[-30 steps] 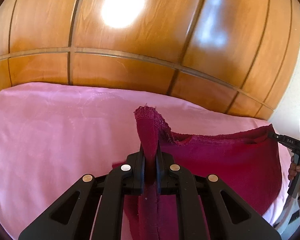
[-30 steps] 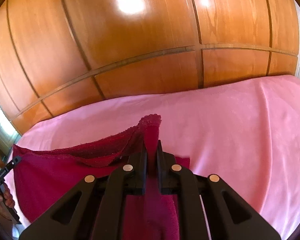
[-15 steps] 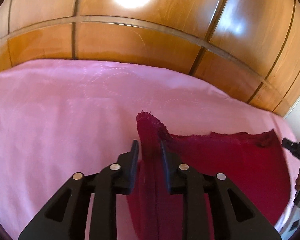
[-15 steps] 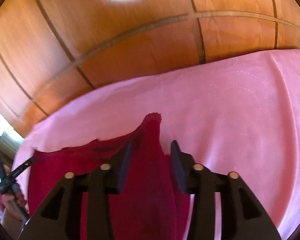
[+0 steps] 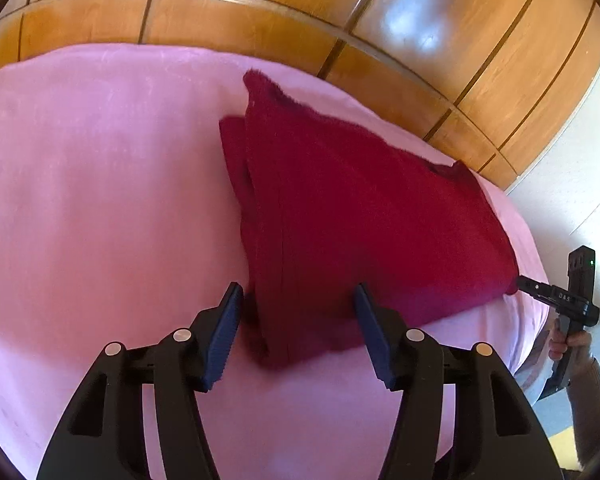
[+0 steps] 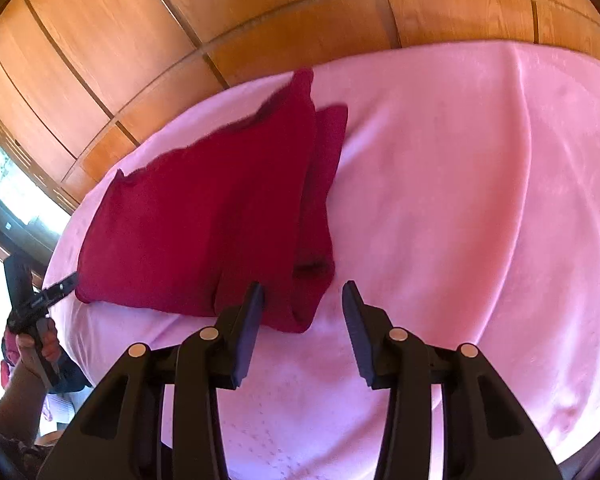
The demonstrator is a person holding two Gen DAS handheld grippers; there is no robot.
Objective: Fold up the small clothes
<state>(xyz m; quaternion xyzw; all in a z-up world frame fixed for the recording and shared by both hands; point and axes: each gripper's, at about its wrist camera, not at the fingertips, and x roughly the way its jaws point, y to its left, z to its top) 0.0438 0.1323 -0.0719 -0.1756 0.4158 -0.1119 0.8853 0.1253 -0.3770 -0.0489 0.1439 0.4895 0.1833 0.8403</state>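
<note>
The bed, covered by a smooth pink blanket [image 5: 100,200], carries the dark red terry cloth [image 5: 360,220], which lies folded on it below the glossy wooden panel wall [image 5: 260,24]. The left gripper [image 5: 298,320] has just been opening: its jaws stand apart astride the cloth's near corner without pressing it. The right gripper [image 6: 302,316] is likewise open and holds nothing, with the other near corner just beside its left jaw. Risk: either jaw could snag the terry on withdrawal and drag the fold open.
</note>
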